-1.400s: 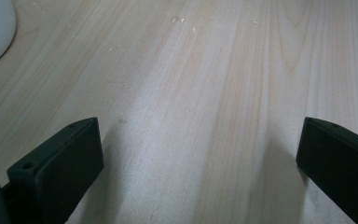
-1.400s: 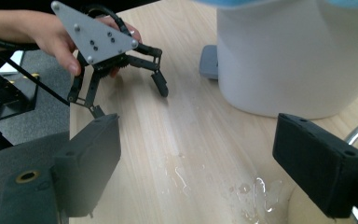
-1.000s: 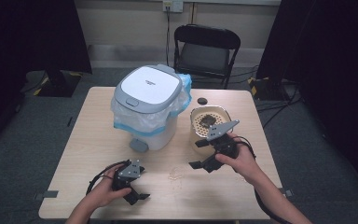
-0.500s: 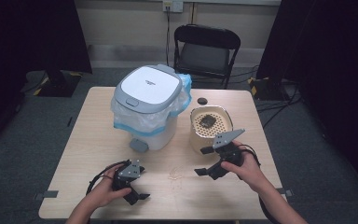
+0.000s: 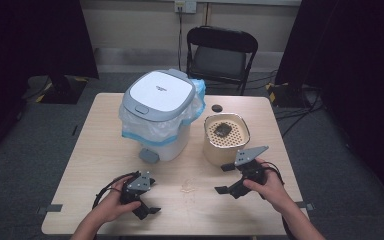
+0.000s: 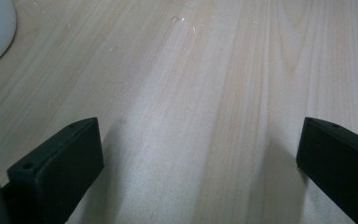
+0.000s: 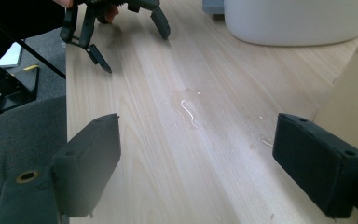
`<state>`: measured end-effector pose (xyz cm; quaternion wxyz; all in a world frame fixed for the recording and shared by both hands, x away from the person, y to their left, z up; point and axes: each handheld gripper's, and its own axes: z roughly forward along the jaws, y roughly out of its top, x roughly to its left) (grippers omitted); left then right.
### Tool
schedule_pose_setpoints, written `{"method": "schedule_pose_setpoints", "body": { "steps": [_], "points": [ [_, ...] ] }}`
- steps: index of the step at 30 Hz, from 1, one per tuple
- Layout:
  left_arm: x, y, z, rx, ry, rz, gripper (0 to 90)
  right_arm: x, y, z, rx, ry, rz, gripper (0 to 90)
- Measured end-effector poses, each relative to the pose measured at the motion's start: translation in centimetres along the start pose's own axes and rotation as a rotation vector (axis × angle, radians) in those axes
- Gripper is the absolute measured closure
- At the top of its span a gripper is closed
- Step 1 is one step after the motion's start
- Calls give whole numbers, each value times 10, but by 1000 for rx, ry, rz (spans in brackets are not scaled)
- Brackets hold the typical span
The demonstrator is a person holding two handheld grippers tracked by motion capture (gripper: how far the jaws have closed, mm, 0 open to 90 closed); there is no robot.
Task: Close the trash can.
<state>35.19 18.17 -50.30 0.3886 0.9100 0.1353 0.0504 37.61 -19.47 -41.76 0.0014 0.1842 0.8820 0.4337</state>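
Observation:
My left gripper (image 5: 150, 197) rests open on the wooden table (image 5: 90, 150) near the front left, with nothing between its jaws; in its own view the left gripper (image 6: 200, 154) has bare wood under it. My right gripper (image 5: 223, 178) is open and empty at the front right, just in front of a beige perforated basket (image 5: 210, 147). A small clear scrap with wet spots (image 5: 187, 187) lies between the two grippers. In the right gripper view the right gripper (image 7: 196, 158) points along the table at that scrap (image 7: 189, 109), and the left gripper (image 7: 116, 18) sits beyond it.
A white pedal bin (image 5: 160, 115) with a plastic liner stands mid-table; its base (image 7: 298, 21) is close ahead of the right gripper. The basket holds a dark lump (image 5: 223, 129). A small black disc (image 5: 216, 108) lies behind it. A folding chair (image 5: 220, 55) stands past the table.
My right gripper has drawn back from the basket towards the front edge and come lower over the table. The left gripper has stayed where it was.

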Motion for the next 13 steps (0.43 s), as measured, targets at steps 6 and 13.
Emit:
{"method": "schedule_pose_setpoints", "body": {
  "steps": [6,13],
  "points": [
    [0,0,0,-2,1,-5,0,-1,-12,2,11,0,10,146],
    [0,0,0,-2,0,-3,0,0,-20,6,17,9,12,146]
  ]
}}
